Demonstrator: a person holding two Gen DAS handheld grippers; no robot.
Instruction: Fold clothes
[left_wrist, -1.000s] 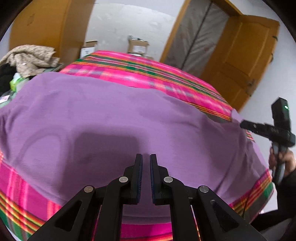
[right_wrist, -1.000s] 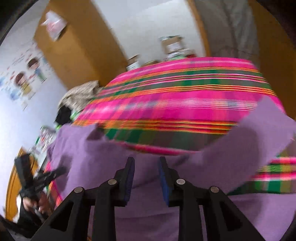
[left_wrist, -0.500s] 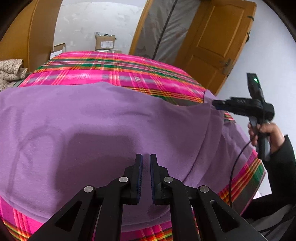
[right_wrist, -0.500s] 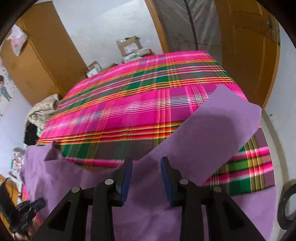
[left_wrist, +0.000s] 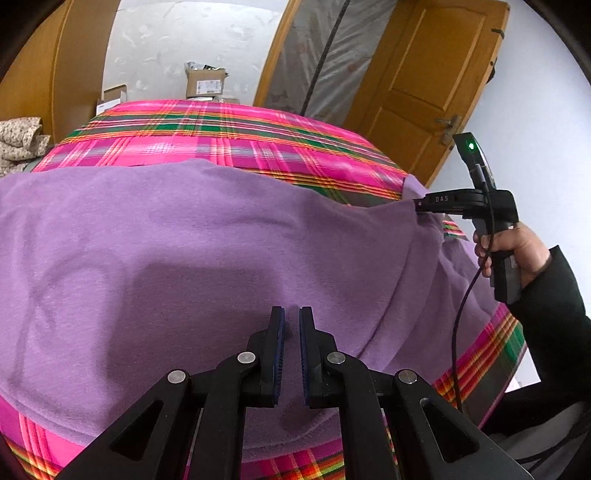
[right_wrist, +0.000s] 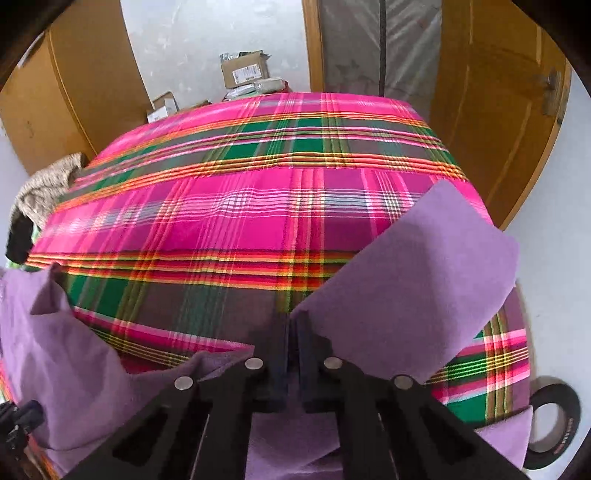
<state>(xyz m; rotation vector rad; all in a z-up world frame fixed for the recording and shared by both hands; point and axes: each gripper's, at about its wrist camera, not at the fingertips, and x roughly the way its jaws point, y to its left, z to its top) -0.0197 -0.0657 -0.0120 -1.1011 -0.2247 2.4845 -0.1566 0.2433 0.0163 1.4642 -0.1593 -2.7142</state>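
Looking down over the bed (right_wrist: 229, 229) with its pink plaid cover, we've got the purple shirt (left_wrist: 192, 251) spread flat across the near half, one sleeve (right_wrist: 424, 266) angling out to the right. Our right gripper (right_wrist: 293, 332) has its jaws clamped tight on the fabric right where that sleeve meets the body, and you can see it from the other side pinching the cloth at the shirt's far right edge (left_wrist: 417, 205). Our left gripper (left_wrist: 290, 321) sits over the shirt's near hem with its jaws nearly together, but honestly we can't tell if any cloth is caught between them.
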